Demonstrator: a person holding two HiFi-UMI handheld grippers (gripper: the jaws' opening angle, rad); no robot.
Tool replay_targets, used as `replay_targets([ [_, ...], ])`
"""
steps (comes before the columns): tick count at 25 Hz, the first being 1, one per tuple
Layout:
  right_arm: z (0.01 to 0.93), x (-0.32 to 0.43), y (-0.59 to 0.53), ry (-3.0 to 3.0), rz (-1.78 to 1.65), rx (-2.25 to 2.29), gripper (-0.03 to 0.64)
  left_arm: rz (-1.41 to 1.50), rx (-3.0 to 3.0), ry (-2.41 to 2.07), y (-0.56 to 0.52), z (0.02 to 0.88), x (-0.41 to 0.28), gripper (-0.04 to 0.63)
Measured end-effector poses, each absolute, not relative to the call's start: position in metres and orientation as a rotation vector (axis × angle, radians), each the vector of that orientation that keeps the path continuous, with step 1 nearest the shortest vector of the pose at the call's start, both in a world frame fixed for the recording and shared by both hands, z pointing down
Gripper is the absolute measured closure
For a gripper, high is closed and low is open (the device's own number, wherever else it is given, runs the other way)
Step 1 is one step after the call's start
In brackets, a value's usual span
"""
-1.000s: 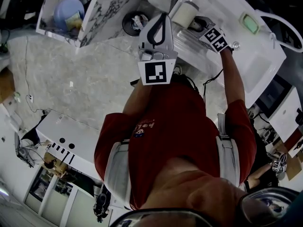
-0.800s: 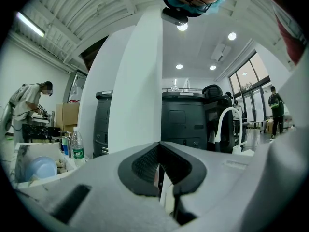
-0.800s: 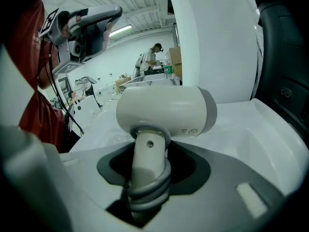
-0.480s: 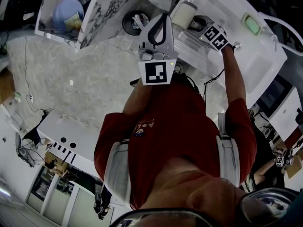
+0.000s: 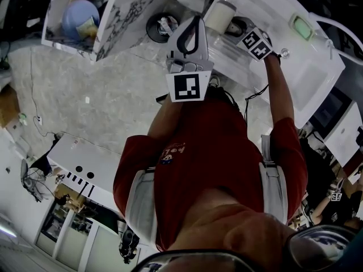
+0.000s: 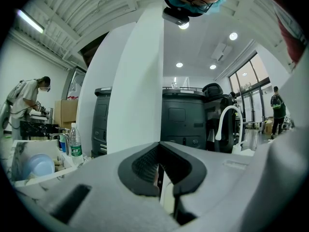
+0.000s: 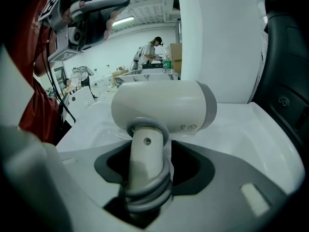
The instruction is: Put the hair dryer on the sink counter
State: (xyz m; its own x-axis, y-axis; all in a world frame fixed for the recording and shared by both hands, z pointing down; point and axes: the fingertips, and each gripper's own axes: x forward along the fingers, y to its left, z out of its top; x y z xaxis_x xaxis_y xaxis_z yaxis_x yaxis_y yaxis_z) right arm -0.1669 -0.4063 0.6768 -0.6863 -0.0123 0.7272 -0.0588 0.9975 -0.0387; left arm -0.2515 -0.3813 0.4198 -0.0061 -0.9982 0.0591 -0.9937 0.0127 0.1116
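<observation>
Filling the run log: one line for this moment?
right gripper opening, hair dryer handle between jaws, at sink counter | left gripper shut, empty

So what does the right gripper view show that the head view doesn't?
Only the right gripper view: the handle of the cream plastic hair dryer, ringed with grey coils. It stands between the right tongs, which are opening, with gaps on either side. There is also a person working at a far bench.
Only the head view: the wearer's red shirt, a blue bowl in a marble-patterned cabinet, and a green soap dish by the basin.
Both: the hair dryer's barrel and the white sink counter.
</observation>
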Motion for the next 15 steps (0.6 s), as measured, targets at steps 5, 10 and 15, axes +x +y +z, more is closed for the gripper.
replay_targets([
  [5, 0.681, -0.165, -0.409, -2.315, 0.11, 0.065, 0.315, -0.052, 2.137, -2.138, -0.382, 0.42, -0.249, 0.594],
  [10, 0.678, -0.162, -0.409, -2.311, 0.108, 0.08, 0.276, -0.049, 2.157, -2.128, -0.385, 0.416, -0.244, 0.594],
  [15, 0.667, -0.154, -0.411, -2.347, 0.136, 0.114, 0.268, -0.052, 2.175, -2.115, -0.385, 0.411, -0.232, 0.594],
])
